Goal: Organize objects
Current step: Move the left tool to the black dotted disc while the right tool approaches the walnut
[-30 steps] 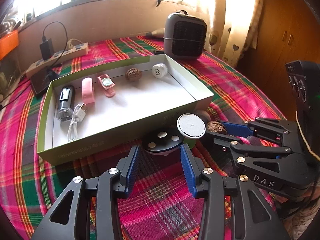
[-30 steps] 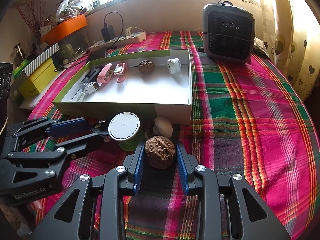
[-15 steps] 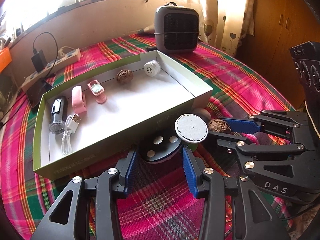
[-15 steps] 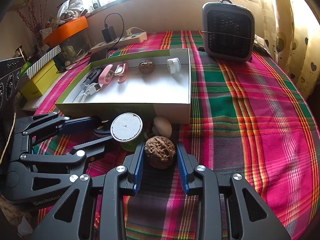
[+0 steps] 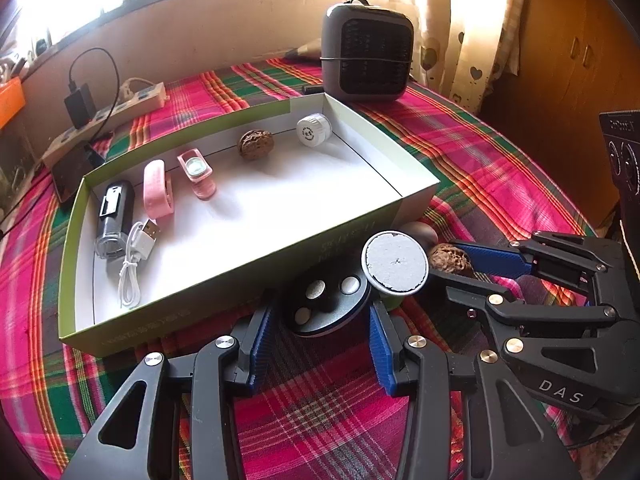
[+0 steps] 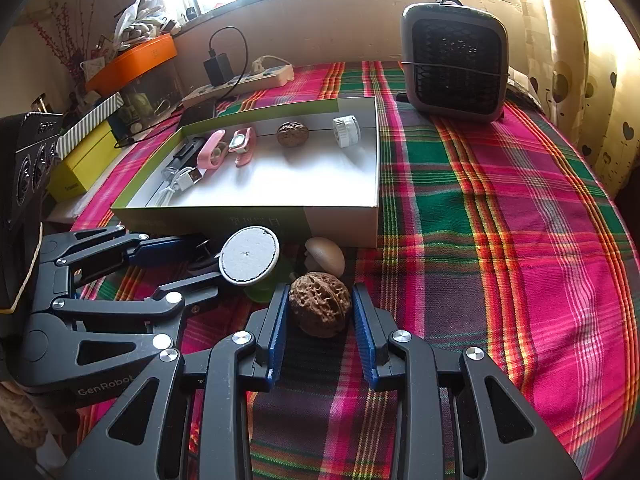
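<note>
My right gripper [image 6: 318, 306] is shut on a brown walnut [image 6: 320, 304] just above the plaid cloth; the walnut also shows in the left wrist view [image 5: 450, 260]. My left gripper [image 5: 320, 316] is shut on a black disc with three round pads [image 5: 324, 304], lifted off the cloth and tilted. In front of both stands an open green-and-white box [image 5: 224, 276] [image 6: 344, 222]. It holds a second walnut [image 5: 255, 143], a white cap [image 5: 313, 130], two pink clips [image 5: 158, 189], a black device [image 5: 114, 214] and a white USB cable [image 5: 136, 256].
A grey-topped round object on a green base [image 6: 250, 260] and a beige mushroom-shaped piece [image 6: 325, 255] stand by the box's near wall. A grey fan heater [image 6: 454, 62] stands at the back right. A power strip [image 6: 240, 82] and stacked boxes [image 6: 86, 156] lie at the back left.
The left gripper has lifted the black disc and tilted it up; the view has risen and swung a little to the left. The right gripper still holds the walnut in the same place.
</note>
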`<move>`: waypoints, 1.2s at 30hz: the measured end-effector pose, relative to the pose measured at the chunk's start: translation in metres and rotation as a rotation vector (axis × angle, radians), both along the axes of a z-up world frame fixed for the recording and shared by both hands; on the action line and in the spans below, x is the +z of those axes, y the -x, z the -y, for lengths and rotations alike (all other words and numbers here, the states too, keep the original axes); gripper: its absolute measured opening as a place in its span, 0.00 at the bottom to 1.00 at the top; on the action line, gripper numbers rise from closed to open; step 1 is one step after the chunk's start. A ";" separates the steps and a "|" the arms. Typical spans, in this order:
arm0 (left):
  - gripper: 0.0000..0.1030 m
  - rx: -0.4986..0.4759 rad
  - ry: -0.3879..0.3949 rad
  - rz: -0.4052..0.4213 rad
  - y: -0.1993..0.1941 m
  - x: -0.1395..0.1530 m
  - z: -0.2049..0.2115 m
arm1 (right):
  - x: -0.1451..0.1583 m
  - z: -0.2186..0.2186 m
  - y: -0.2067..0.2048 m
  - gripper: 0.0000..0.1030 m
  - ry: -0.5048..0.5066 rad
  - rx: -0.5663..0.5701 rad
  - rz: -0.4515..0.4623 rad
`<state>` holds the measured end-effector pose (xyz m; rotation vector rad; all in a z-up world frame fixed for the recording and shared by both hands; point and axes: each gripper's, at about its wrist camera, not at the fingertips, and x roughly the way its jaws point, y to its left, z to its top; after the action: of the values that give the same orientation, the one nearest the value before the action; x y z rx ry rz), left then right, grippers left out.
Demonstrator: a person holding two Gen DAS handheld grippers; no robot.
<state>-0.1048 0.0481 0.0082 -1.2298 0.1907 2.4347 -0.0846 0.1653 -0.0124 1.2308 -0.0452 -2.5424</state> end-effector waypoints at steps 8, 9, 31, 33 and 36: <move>0.31 0.014 -0.005 -0.004 0.000 0.000 0.002 | 0.000 0.000 0.000 0.31 0.000 0.000 0.000; 0.31 0.014 -0.004 -0.004 0.000 0.000 0.002 | 0.000 0.000 0.000 0.31 0.000 0.000 -0.001; 0.31 0.036 -0.017 -0.011 -0.015 -0.001 0.010 | 0.000 0.001 -0.001 0.31 -0.014 -0.005 -0.004; 0.31 0.041 -0.018 -0.011 -0.016 -0.001 0.011 | 0.000 0.001 -0.002 0.31 -0.015 -0.008 -0.004; 0.31 0.049 -0.014 -0.013 -0.017 -0.001 0.012 | 0.000 0.001 -0.003 0.31 -0.017 -0.014 -0.005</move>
<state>-0.0874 0.0361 0.0071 -1.2268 0.1493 2.4817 -0.0814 0.1644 -0.0123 1.2347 -0.0318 -2.5629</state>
